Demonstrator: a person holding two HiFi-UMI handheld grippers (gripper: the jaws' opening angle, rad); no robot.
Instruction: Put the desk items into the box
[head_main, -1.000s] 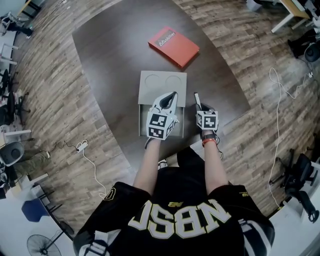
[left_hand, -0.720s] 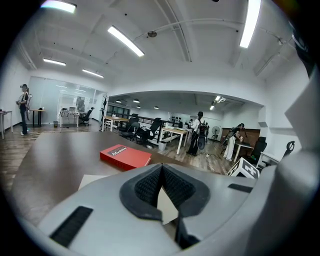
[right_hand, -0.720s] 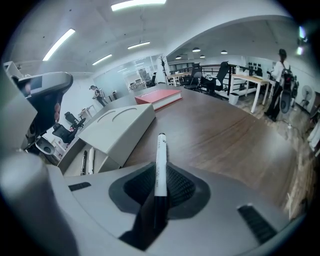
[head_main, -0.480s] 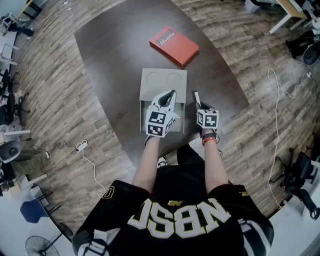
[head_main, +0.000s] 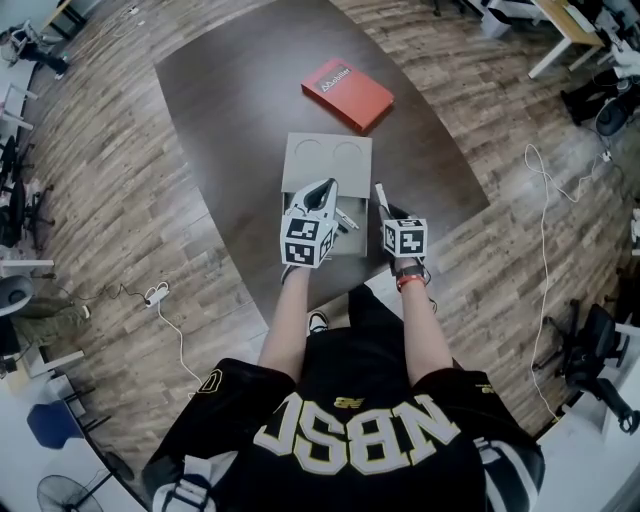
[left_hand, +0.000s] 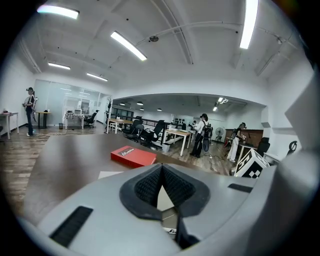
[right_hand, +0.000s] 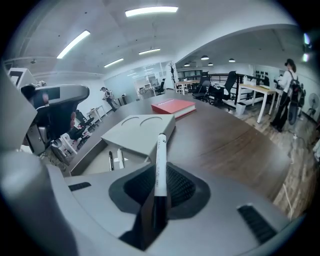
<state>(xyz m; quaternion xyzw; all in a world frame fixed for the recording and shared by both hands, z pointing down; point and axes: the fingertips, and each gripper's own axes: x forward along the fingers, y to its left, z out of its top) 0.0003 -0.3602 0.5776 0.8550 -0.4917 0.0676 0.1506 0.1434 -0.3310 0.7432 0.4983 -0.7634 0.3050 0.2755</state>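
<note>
A grey box (head_main: 352, 240) lies open on the dark table, its lid (head_main: 326, 158) with two round marks slid to the far end. A few pens (right_hand: 115, 159) lie inside it. My left gripper (head_main: 328, 188) hovers over the open part, jaws shut with nothing between them (left_hand: 161, 170). My right gripper (head_main: 388, 212) is just right of the box, shut on a white marker (right_hand: 160, 150) with a black end. The marker (head_main: 381, 196) points forward past the jaws, beside the box's right edge.
A red book (head_main: 347, 93) lies on the table (head_main: 240, 100) beyond the box; it also shows in the left gripper view (left_hand: 133, 155). The near table edge is just behind the grippers. Cables and office chairs are on the wood floor around; people stand at far desks.
My right gripper with the marker has shifted slightly left, closer to the box's right edge. The left gripper stays over the box, still shut.
</note>
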